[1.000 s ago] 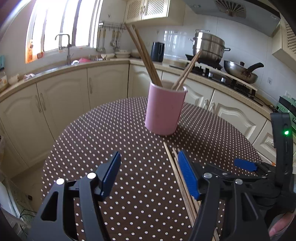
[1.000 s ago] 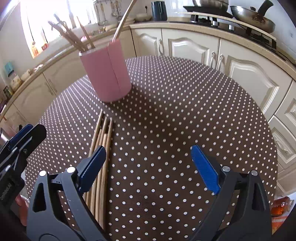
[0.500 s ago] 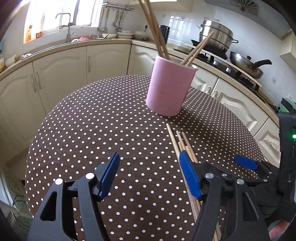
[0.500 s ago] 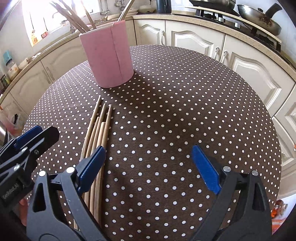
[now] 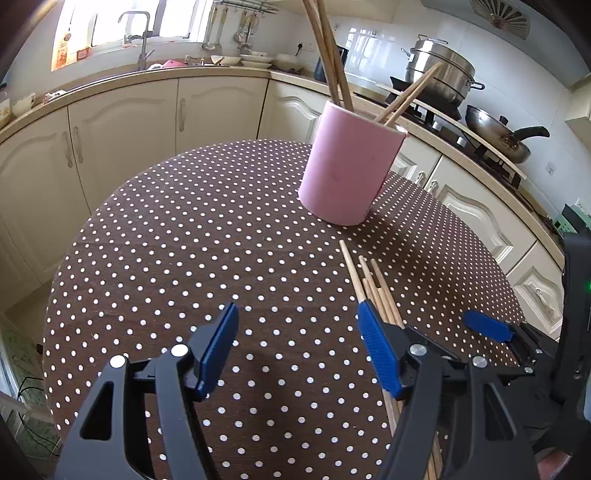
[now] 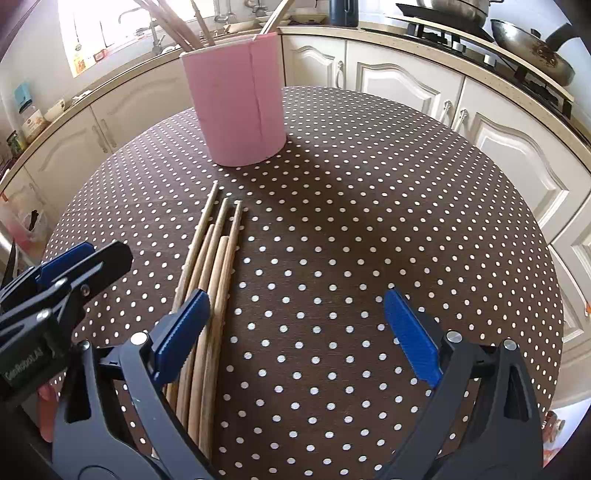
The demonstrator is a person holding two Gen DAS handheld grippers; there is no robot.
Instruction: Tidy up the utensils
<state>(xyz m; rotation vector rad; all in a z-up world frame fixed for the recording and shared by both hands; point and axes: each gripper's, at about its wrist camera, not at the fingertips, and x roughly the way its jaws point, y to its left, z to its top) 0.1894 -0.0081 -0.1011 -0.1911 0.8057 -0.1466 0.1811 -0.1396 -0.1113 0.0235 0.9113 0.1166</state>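
A pink cup (image 5: 349, 170) stands on the round dotted table and holds several wooden chopsticks (image 5: 328, 55). It also shows in the right wrist view (image 6: 238, 99). A bundle of several loose chopsticks (image 6: 214, 258) lies flat on the cloth in front of the cup; it shows in the left wrist view (image 5: 373, 284) too. My left gripper (image 5: 299, 347) is open and empty, with its right finger over the bundle. My right gripper (image 6: 295, 328) is open and empty, with its left finger over the bundle.
The brown polka-dot tablecloth (image 6: 369, 192) covers the table. Cream kitchen cabinets (image 5: 129, 122) curve behind it. A steel pot (image 5: 439, 77) and a wok (image 5: 498, 136) sit on the stove at the back right. A sink tap (image 5: 142, 33) stands by the window.
Both grippers have risen and tilted down over the table, so the cup sits farther off and more of the loose chopsticks show. Both stay open.
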